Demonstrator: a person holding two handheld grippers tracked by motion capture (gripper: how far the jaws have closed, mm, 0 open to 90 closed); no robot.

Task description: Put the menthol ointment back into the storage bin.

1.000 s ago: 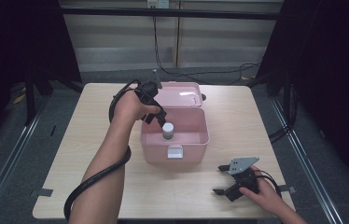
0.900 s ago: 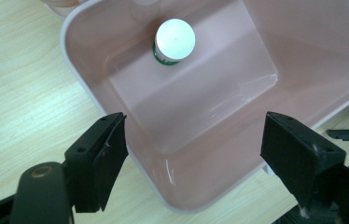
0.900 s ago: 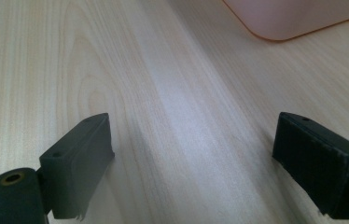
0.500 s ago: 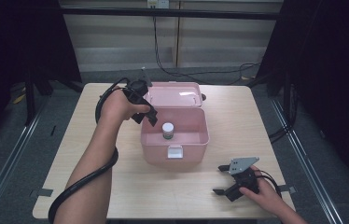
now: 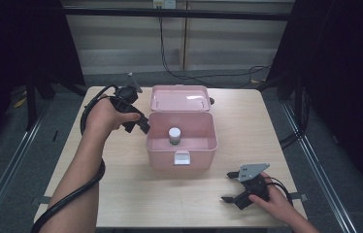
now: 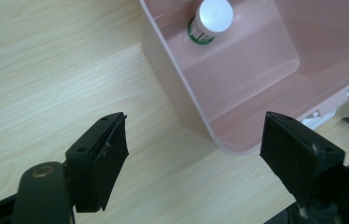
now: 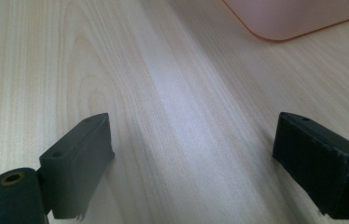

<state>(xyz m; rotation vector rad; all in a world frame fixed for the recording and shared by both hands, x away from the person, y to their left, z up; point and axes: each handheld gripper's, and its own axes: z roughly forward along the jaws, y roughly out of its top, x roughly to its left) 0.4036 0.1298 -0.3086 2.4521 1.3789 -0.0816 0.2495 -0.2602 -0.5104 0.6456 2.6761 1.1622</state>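
A light wooden table (image 5: 121,189) carries a pale pink plastic storage box (image 5: 181,136) with rounded corners. Its hinged lid (image 5: 179,98) is thrown fully back, lying open behind it, and a white latch tab (image 5: 181,158) hangs on the near wall. Inside stands a small bottle with a white screw cap and green label band (image 5: 174,135), upright on the box floor near its middle. Its long axis runs vertically, cap pointing straight up, which leaves the cap free to be reached from above.

The left gripper (image 5: 137,122), black and trailing a thick cable, is held in a person's left hand (image 5: 103,115) just beside the box's left wall. Its jaws stand wide apart and grasp nothing. In the left gripper view, the left gripper (image 6: 196,144) looks down past the wall: the box rim runs between the two fingertips (image 6: 105,154), and the bottle (image 6: 211,19) sits beyond them, further into the box. The bottle appears released and resting on its own.

The right gripper (image 5: 233,191), black with a grey three-cornered plate, lies low on the table by the near right edge, well apart from the box, seemingly parked. In the right gripper view, the right gripper (image 7: 196,154) has its jaws spread wide over bare wood, with a corner of the pink box (image 7: 294,18) well ahead of them.
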